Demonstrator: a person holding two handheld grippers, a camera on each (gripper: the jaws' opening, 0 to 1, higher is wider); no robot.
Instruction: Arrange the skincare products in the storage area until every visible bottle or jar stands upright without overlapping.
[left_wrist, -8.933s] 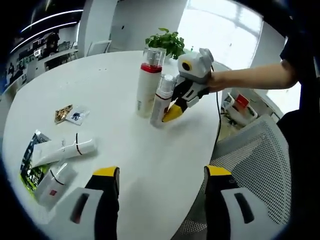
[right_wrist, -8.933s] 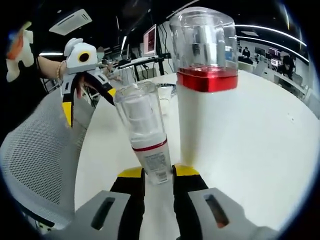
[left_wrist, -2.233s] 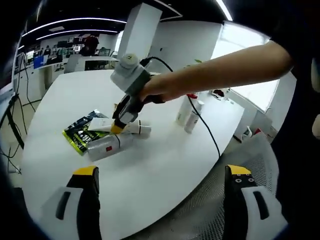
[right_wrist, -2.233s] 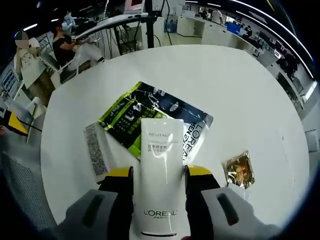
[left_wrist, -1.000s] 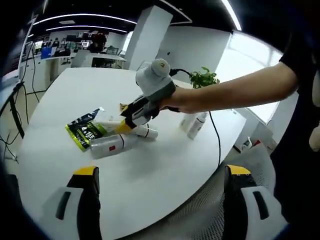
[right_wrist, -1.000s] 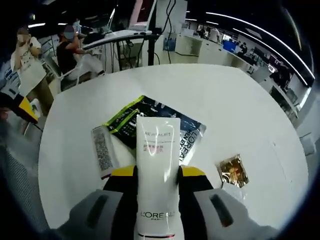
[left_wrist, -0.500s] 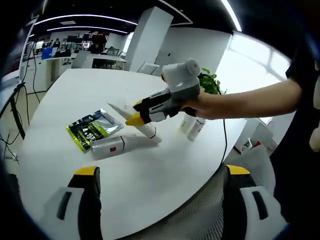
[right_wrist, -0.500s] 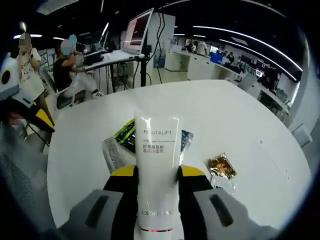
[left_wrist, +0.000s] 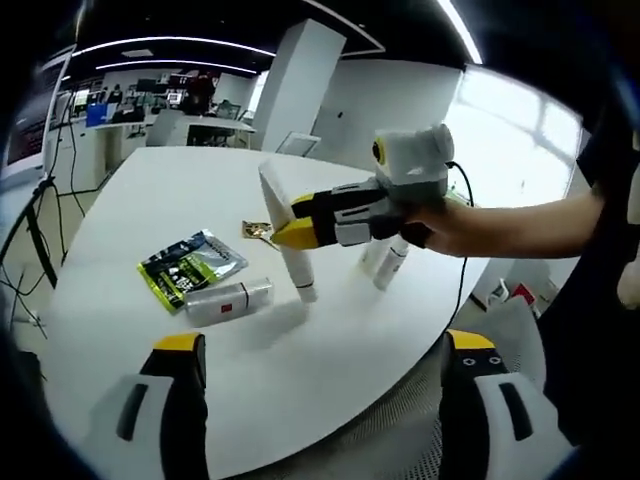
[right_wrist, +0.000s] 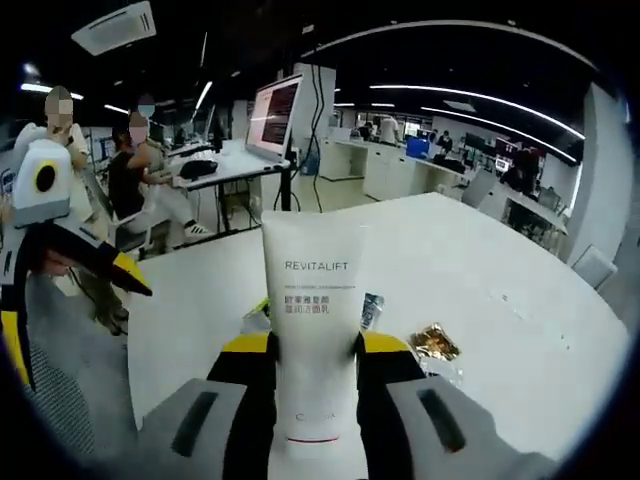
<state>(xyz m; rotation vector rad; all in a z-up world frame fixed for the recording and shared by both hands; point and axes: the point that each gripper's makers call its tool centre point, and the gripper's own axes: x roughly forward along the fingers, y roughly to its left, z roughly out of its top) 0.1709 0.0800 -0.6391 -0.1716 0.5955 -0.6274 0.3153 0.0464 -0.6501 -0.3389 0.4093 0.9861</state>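
Right gripper (right_wrist: 312, 352) clamping white tube (right_wrist: 313, 330) between jaws, holding it near upright; tube base hidden. Left gripper (left_wrist: 322, 345) hovering, jaws wide.

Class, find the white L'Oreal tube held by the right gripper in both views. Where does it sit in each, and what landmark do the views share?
Left gripper view: white tube, centre-left, tilted, cap end down by the table, clamped in the right gripper.
Right gripper view: centre, rising between that view's own jaws.
Shared landmark: the gold sachet on the white table.

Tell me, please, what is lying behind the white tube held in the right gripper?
Behind the white tube, a green packet and a gold sachet lie on the table. The tube hides most of the packet in the right gripper view.
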